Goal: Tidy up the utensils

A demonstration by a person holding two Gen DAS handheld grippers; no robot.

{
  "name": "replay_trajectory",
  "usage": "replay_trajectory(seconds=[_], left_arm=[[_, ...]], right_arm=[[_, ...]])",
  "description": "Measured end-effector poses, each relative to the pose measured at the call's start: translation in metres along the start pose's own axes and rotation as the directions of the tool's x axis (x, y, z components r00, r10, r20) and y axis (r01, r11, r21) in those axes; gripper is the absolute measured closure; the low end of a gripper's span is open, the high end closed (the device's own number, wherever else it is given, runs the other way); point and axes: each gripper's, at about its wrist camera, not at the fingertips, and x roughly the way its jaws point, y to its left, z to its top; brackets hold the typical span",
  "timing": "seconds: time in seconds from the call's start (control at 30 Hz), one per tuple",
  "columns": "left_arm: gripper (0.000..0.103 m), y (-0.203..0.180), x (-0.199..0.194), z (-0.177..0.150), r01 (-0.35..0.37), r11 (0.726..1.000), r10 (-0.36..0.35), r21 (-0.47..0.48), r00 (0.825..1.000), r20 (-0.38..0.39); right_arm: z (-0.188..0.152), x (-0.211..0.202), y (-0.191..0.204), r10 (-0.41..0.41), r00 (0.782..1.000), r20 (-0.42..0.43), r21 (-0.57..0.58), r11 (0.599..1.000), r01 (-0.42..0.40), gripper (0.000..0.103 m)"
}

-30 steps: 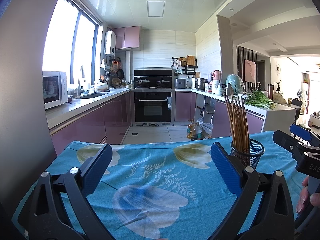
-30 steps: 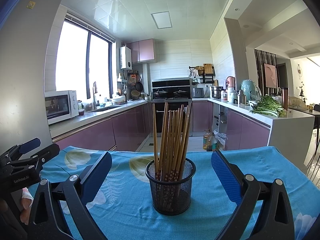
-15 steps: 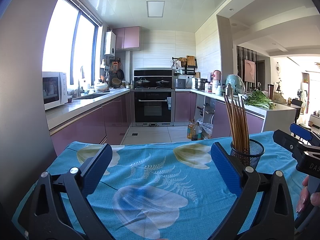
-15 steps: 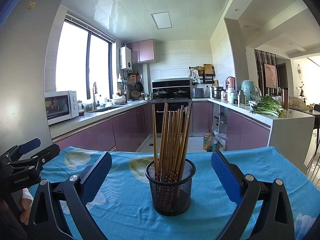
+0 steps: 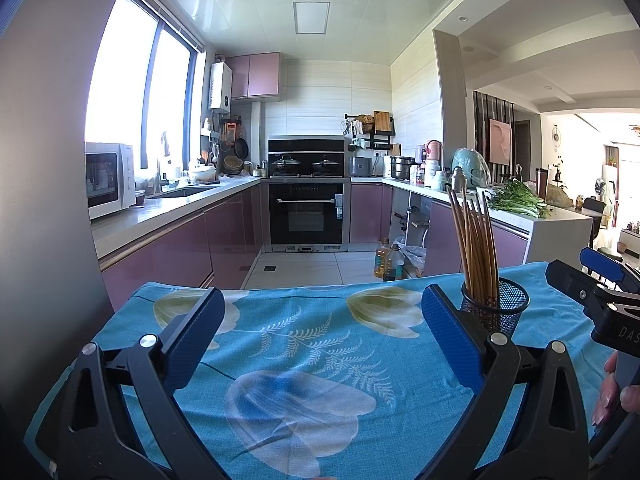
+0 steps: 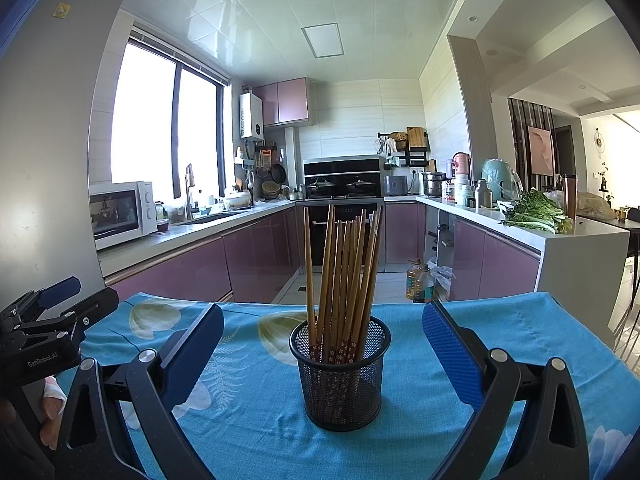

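A black mesh cup (image 6: 341, 372) stands upright on the blue flowered tablecloth (image 6: 440, 432), holding several wooden chopsticks (image 6: 344, 264). My right gripper (image 6: 322, 344) is open and empty, its jaws wide on either side of the cup, a little short of it. My left gripper (image 5: 320, 332) is open and empty over the bare cloth (image 5: 304, 360). In the left wrist view the cup (image 5: 496, 312) and chopsticks (image 5: 476, 240) stand behind my right finger. Each gripper shows at the edge of the other's view.
The table's far edge drops to a tiled kitchen floor (image 5: 304, 268). Purple cabinets, an oven (image 5: 307, 216) and a microwave (image 5: 108, 180) line the room. Oil bottles (image 6: 418, 282) stand on the floor. Greens (image 6: 536, 212) lie on the right counter.
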Motion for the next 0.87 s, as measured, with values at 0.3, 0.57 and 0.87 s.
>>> replay_trajectory(seconds=[0.3,0.57,0.87], left_arm=[[0.006,0.001,0.000,0.000,0.000,1.000,0.000,-0.001,1.000,-0.001],[0.006,0.004,0.001,0.000,-0.013,1.000,0.013,0.000,1.000,0.004],[0.006,0.017,0.025,-0.007,-0.005,1.000,0.005,-0.001,0.993,-0.119]], right_arm=[[0.000,0.000,-0.001,0.000,1.000,-0.002,0.002,1.000,0.000,0.007],[-0.001,0.001,-0.001,0.001,1.000,-0.005,0.003,1.000,-0.001,0.007],[-0.010,0.013,-0.045,-0.066,0.992,-0.108,0.021,0.997,0.069,0.007]])
